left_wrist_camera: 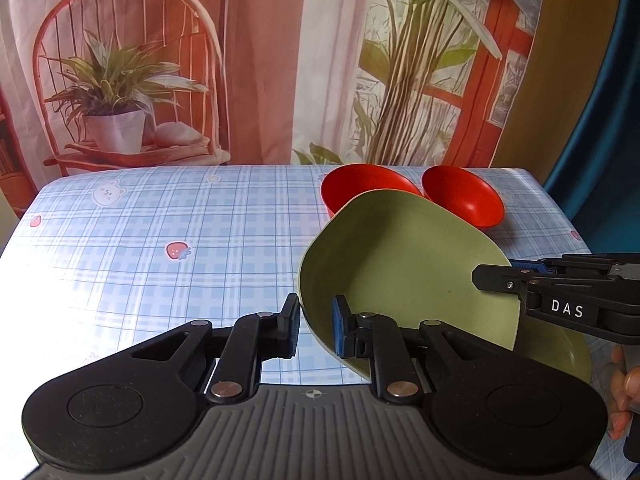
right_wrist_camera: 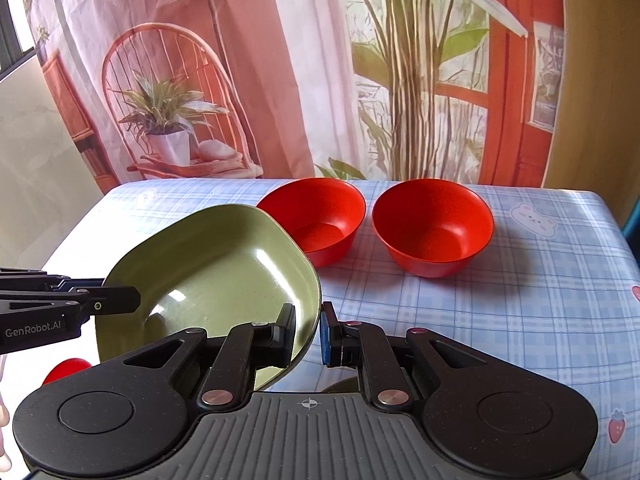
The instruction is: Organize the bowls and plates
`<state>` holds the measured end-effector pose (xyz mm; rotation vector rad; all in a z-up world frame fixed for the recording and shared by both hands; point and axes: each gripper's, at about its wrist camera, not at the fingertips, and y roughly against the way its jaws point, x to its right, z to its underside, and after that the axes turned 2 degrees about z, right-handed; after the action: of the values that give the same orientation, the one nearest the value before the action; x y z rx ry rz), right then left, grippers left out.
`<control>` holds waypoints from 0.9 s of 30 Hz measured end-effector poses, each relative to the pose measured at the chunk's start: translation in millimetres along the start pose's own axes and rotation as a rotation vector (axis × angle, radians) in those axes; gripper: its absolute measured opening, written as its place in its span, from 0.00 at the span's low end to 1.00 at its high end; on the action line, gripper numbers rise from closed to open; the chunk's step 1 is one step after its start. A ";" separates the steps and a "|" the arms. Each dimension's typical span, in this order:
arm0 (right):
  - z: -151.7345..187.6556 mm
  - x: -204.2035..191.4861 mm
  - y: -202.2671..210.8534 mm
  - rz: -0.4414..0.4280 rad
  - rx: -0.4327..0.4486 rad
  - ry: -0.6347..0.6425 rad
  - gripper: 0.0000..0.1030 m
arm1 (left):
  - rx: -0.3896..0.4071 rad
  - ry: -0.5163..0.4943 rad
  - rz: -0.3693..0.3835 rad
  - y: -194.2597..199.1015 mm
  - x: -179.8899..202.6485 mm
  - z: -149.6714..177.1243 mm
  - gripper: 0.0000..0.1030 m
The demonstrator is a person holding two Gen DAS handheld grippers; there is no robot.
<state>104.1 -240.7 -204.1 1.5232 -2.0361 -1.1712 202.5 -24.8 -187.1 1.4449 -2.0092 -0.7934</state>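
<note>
A green, squarish plate (left_wrist_camera: 400,264) (right_wrist_camera: 208,272) hangs tilted above the checked tablecloth, carried from both sides. My left gripper (left_wrist_camera: 316,324) (right_wrist_camera: 120,300) is shut on its left rim. My right gripper (right_wrist_camera: 308,332) (left_wrist_camera: 496,276) is shut on the opposite rim. Behind the plate two red bowls stand side by side and upright on the table, the left one (left_wrist_camera: 360,188) (right_wrist_camera: 316,216) partly hidden by the plate and the right one (left_wrist_camera: 464,196) (right_wrist_camera: 432,224) beside it. A second green plate (left_wrist_camera: 560,354) lies under the lifted one.
The table (left_wrist_camera: 160,216) carries a blue checked cloth with strawberries and bears. A printed curtain hangs close behind its far edge. A red object (right_wrist_camera: 66,368) shows low at the left, partly hidden. A person's fingers (left_wrist_camera: 624,384) hold the right gripper's handle.
</note>
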 end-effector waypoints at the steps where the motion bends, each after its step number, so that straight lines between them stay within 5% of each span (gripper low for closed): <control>1: 0.1 0.5 3.3 0.001 0.004 -0.001 0.12 | 0.005 -0.003 0.003 3.6 1.3 1.0 0.18; 27: 31.5 51.0 81.6 0.040 0.093 -0.108 0.12 | 0.034 -0.094 0.136 17.9 58.0 9.2 0.18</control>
<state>12.5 -267.2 -170.1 1.4834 -2.2096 -1.1820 168.1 -74.3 -175.5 1.2949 -2.1748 -0.7851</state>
